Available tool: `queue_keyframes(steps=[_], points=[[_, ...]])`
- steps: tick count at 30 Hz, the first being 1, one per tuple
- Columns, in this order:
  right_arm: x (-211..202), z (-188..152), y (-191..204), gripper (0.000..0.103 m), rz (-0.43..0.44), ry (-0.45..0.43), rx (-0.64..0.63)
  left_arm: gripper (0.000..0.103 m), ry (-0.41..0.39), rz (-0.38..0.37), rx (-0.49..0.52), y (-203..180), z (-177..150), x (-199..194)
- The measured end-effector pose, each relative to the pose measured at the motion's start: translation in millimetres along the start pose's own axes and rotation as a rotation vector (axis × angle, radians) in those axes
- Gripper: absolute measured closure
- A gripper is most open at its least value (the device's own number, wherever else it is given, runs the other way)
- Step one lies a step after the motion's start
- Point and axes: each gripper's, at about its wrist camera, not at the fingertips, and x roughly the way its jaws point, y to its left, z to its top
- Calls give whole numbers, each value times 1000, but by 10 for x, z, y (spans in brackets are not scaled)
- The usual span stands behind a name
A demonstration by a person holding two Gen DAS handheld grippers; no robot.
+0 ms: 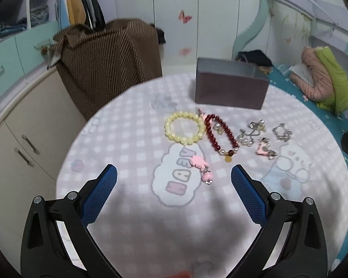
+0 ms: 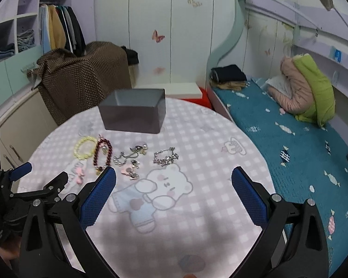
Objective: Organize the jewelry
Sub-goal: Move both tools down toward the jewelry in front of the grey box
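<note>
We have barely begun: the yellow bracelet [image 1: 184, 128], red bracelet [image 1: 220, 136] and silver pieces [image 2: 165, 156] lie outside the grey box [image 2: 133, 118] (apparently empty), while our left gripper [image 1: 174, 175] and right gripper [image 2: 174, 176] hang spread wide, holding nothing.

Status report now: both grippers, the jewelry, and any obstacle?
Left gripper open, empty. Right gripper open, empty. Jewelry loose on tablecloth, grey box behind. Nothing blocking.

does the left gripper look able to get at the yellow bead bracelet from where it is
Probably yes. The left gripper is open above the tablecloth, and the yellow bead bracelet lies flat just ahead. Only its pink charm lies between them, and the red bead bracelet sits close beside it.
</note>
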Motion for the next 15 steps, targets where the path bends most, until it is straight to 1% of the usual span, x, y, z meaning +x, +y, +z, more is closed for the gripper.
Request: queue_keyframes(steps=[3, 9, 12, 15], points=[[135, 27, -41, 7, 4, 27, 11, 5, 52, 1, 3, -19, 34, 186], [355, 58, -79, 7, 21, 76, 6, 5, 129, 10, 10, -38, 30, 460], [419, 54, -93, 7, 33, 99, 7, 5, 160, 3, 8, -36, 38, 543], [494, 40, -98, 7, 41, 125, 0, 6, 168, -13, -6, -13, 41, 566]])
